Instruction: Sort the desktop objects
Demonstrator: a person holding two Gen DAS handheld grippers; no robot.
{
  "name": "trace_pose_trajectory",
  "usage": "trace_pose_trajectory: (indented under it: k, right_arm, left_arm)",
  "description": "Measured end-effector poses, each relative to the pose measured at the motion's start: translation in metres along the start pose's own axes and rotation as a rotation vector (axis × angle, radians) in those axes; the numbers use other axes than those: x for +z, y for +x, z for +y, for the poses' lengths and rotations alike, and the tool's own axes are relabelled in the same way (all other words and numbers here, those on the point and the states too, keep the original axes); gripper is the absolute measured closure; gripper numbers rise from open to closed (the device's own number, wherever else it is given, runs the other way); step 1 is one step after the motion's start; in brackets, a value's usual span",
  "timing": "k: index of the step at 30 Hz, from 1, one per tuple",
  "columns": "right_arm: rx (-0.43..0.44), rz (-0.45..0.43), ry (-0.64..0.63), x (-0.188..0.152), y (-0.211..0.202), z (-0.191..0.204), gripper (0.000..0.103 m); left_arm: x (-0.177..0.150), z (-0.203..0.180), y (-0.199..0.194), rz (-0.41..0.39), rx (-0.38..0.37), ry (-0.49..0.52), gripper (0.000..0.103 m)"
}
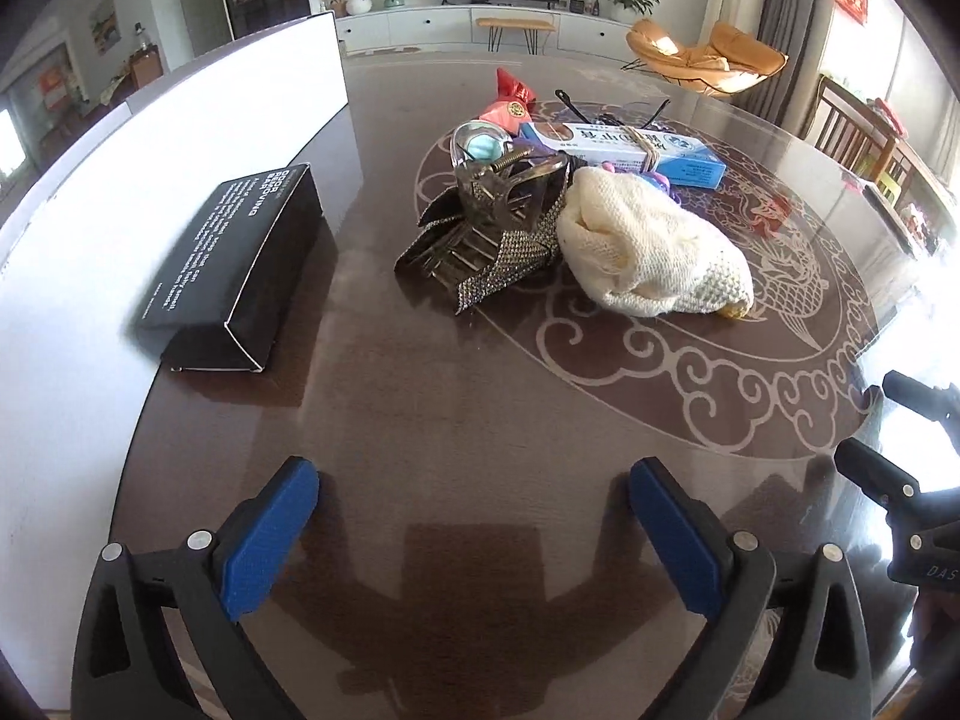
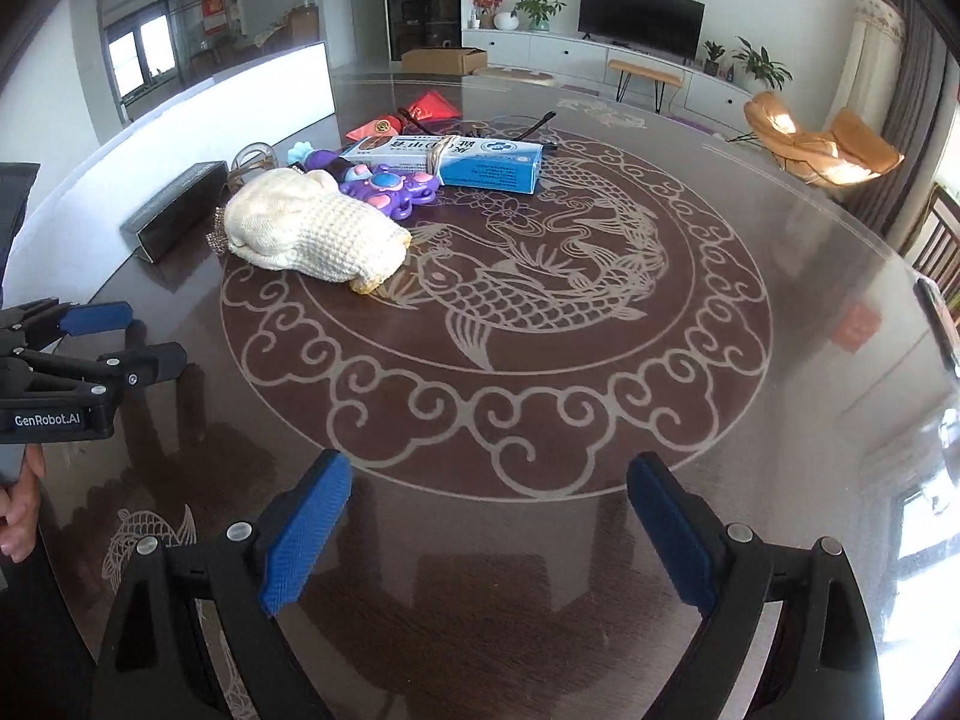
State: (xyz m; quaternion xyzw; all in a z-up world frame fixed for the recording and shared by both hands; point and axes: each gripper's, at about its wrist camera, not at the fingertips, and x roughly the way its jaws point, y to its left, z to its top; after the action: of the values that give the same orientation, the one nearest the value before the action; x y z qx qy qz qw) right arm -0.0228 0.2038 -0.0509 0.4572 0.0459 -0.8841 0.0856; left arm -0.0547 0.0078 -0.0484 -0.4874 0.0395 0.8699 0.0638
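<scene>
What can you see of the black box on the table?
The black box is a long carton, seemingly cardboard, with white print on its top face. It lies flat and closed near the table edge, beside a white board and apart from the pile of things. The right wrist view shows its end. No gripper touches it.

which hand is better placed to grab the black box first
Left. The black box lies at the table's left side, just ahead-left of the left gripper, whose jaws stand open and empty. From the right gripper it sits far across.
</scene>
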Motion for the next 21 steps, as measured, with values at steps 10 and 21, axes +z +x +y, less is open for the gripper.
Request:
trace_pose_trajectory:
  k: [10,21]
  right_arm:
    - [-0.019,-0.001,0.020,-0.004,0.006,0.001,0.000]
    - [-0.023,-0.002,0.020,-0.006,0.006,0.001,0.000]
  left_arm:
    - [0.046,0.022,0.018,-0.071,-0.061,0.077,0.000]
    - [0.046,0.022,0.016,-0.073,-0.060,0.078,0.000]
